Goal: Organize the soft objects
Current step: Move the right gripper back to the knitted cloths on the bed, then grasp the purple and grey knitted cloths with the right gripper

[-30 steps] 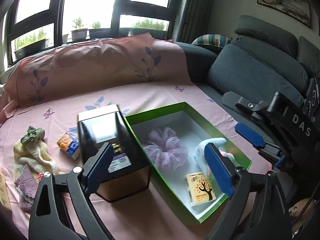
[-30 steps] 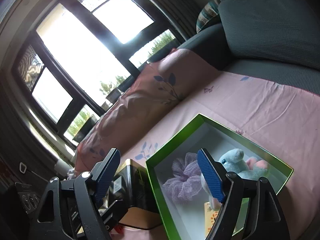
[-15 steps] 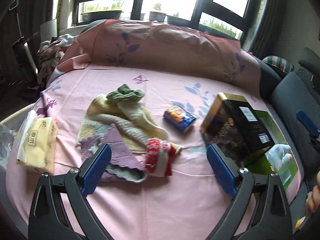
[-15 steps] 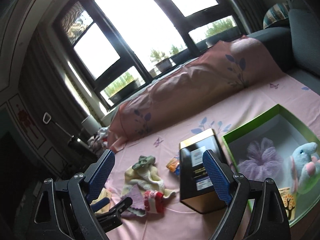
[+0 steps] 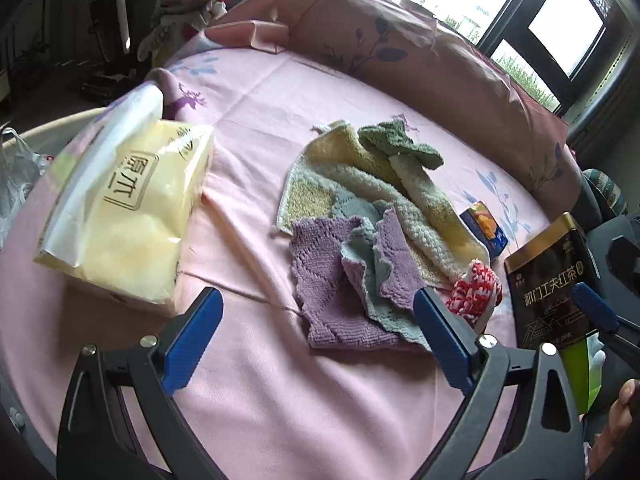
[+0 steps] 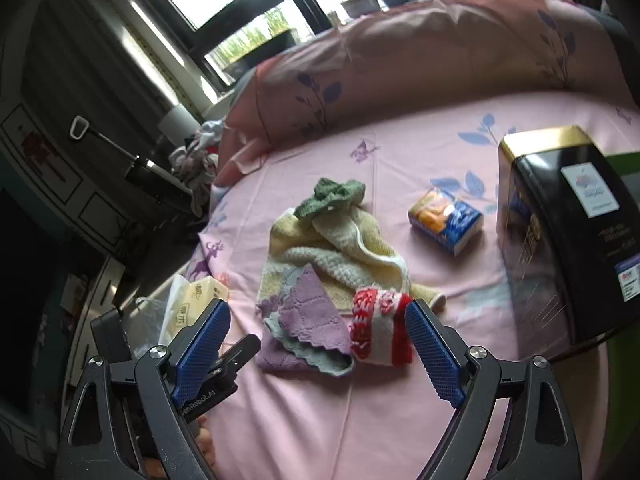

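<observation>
A heap of soft cloths lies on the pink bed sheet (image 5: 280,92): a purple knitted cloth (image 5: 332,280) (image 6: 308,312), a yellow-and-cream towel (image 5: 360,172) (image 6: 344,256), a green knitted piece (image 5: 400,144) (image 6: 332,196) and a red-and-white rolled cloth (image 5: 474,290) (image 6: 380,328). My left gripper (image 5: 316,332) hangs open just short of the purple cloth, holding nothing. My right gripper (image 6: 318,340) is open too, with the red-and-white roll and the purple cloth just beyond its fingertips. Neither touches the heap.
A yellow tissue pack (image 5: 124,208) (image 6: 196,300) lies left of the heap. A small blue-and-orange packet (image 5: 484,228) (image 6: 446,220) and a tall black-and-gold tin (image 5: 548,288) (image 6: 568,240) stand to the right. The green box's edge (image 5: 576,368) shows beyond the tin.
Both views have swung left from the green box to the cloth heap, which is now closer. The right jaws stand a little wider than a second ago.
</observation>
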